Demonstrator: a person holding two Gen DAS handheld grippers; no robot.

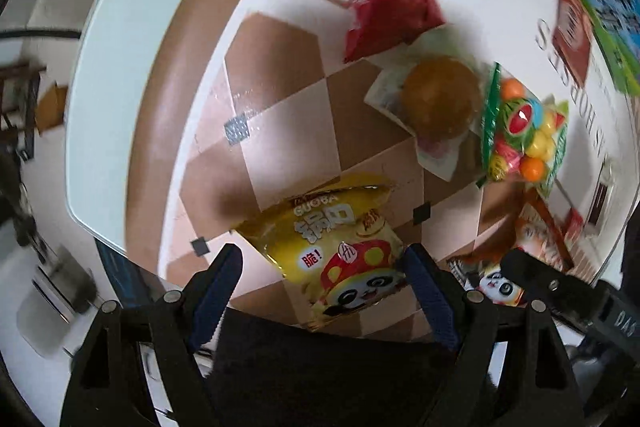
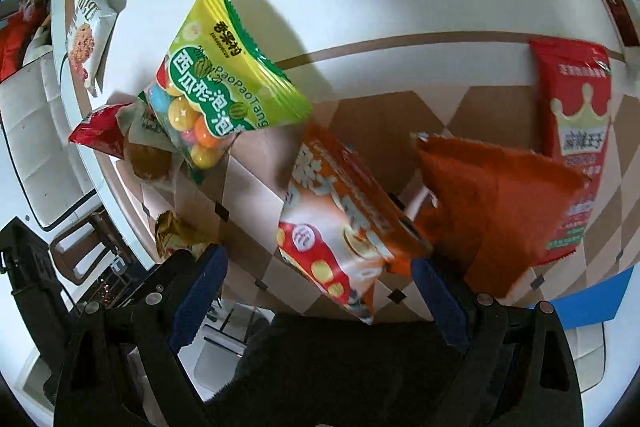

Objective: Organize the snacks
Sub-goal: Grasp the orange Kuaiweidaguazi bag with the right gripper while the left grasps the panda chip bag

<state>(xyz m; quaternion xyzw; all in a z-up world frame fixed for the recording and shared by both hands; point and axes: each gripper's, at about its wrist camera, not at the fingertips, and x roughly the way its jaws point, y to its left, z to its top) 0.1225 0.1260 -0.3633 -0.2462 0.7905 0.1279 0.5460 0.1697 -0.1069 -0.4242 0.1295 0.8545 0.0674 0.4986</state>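
The left hand-held gripper [image 1: 322, 267] hangs spread around a yellow snack bag [image 1: 334, 247] marked "GUOBA" at 6 o'clock on the checkered tabletop [image 1: 280, 131], likely lining up a pick. The right hand-held gripper [image 2: 320, 267], also spread, straddles an orange snack bag [image 2: 344, 211]; at 11 o'clock lies a green candy bag [image 2: 224, 83] (reading "PaoPaoTang").

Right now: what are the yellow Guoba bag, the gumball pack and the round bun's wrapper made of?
Yellow Guoba bag: looks like glossy metallized plastic film; creased top edge glints.
Gumball pack: printed plastic film with a clear window showing coloured balls; serrated seal edge.
Bun wrapper: seemingly clear plastic with white printed areas; brown bun shows through. Motion blur leaves finish uncertain.
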